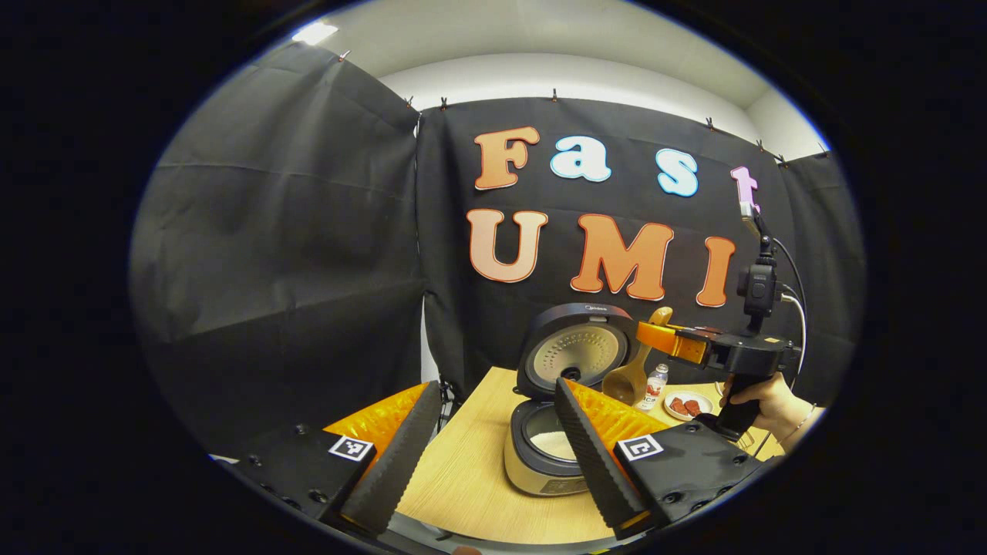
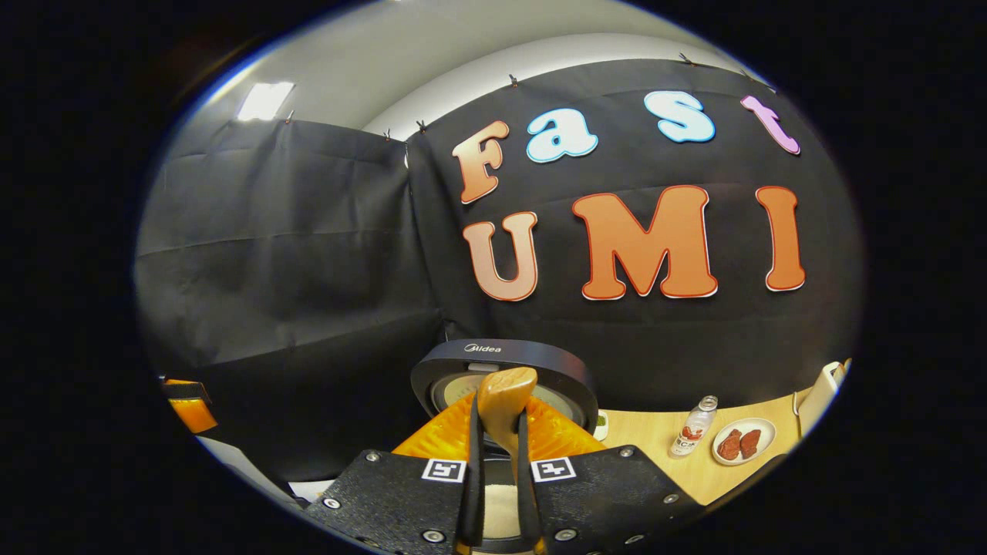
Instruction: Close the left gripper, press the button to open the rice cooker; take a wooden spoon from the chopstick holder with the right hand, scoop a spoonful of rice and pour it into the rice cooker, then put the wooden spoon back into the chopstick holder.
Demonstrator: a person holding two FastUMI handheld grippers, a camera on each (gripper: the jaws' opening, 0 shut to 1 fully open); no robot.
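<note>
The rice cooker (image 1: pixel 549 432) stands on the wooden table (image 1: pixel 470 470) with its lid (image 1: pixel 574 351) swung up and white rice showing in the inner pot. In the left gripper view, the left gripper (image 1: pixel 493 447) hovers in front of the cooker with its jaws spread wide and nothing between them. The right gripper (image 1: pixel 678 343), held by a hand (image 1: pixel 771 405), reaches in above the open pot with the wooden spoon (image 1: pixel 634 370) hanging bowl-down. In the right gripper view its jaws are closed on the spoon's handle. Behind, a small bottle (image 2: pixel 692 426) stands beside a plate (image 2: pixel 743 442) carrying red pieces.
</note>
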